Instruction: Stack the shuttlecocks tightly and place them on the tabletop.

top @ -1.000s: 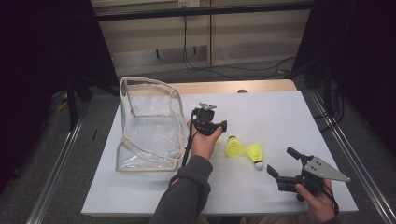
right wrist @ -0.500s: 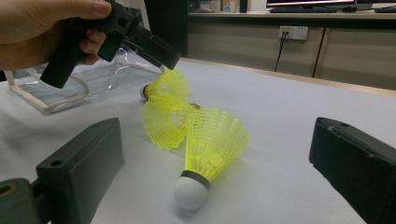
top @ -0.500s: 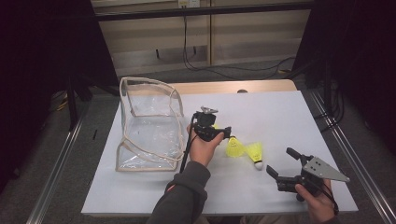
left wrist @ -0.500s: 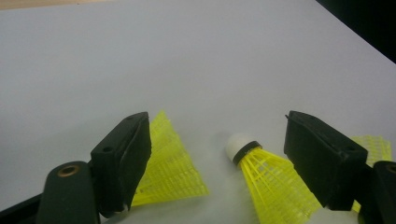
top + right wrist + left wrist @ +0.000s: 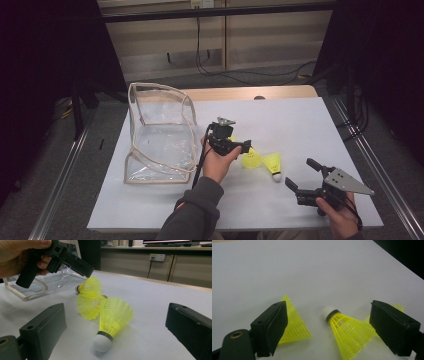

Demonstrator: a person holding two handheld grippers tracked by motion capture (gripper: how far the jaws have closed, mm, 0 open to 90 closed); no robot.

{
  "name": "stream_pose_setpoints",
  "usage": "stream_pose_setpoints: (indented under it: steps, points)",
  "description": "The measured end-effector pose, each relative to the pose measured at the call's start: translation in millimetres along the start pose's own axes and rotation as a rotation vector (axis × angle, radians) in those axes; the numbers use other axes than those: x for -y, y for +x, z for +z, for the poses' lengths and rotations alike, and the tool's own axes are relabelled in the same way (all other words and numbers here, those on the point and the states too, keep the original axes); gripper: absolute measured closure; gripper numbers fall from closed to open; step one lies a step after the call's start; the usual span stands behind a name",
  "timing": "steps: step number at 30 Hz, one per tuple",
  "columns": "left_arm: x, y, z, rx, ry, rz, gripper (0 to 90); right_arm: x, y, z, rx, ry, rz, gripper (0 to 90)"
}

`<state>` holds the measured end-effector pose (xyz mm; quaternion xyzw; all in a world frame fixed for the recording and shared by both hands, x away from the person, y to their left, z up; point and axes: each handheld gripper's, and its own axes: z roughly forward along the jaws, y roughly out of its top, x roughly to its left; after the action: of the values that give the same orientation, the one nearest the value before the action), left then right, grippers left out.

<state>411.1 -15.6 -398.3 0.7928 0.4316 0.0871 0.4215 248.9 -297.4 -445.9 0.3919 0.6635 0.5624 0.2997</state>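
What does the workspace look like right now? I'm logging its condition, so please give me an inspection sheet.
Surface: white table, flat, unmarked.
Job's things: three yellow shuttlecocks lying clustered together; clear bag standing open at the left.
Clutter: nothing seen.
Grippers: left gripper open, jaws either side of the shuttlecocks; right gripper open, apart from them, near the front edge.
Cables: black cable trailing from the left gripper; wall cables behind the table.
Surroundings: dark curtains, metal floor rails, wall panels.
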Motion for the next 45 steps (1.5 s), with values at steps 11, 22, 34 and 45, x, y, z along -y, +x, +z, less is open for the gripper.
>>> stream_pose_setpoints:
  steps: [11,22,34,45]
  points:
    - [6.5,-2.6,-4.8,0.035,-0.002,0.012,13.3,0.0,0.9,0.8,-0.002,0.004,0.0,2.4]
    - [18.0,-3.0,-9.6,0.05,0.008,0.016,12.0,0.3,0.0,1.4,0.001,0.008,-0.009,2.4]
    - [31.4,-9.6,-14.1,0.082,0.011,0.036,11.4,0.1,0.4,1.3,0.006,0.013,-0.013,2.4]
    - [42.8,-12.1,-17.8,0.113,0.023,0.053,11.3,0.1,0.1,1.7,0.007,0.017,-0.024,2.3]
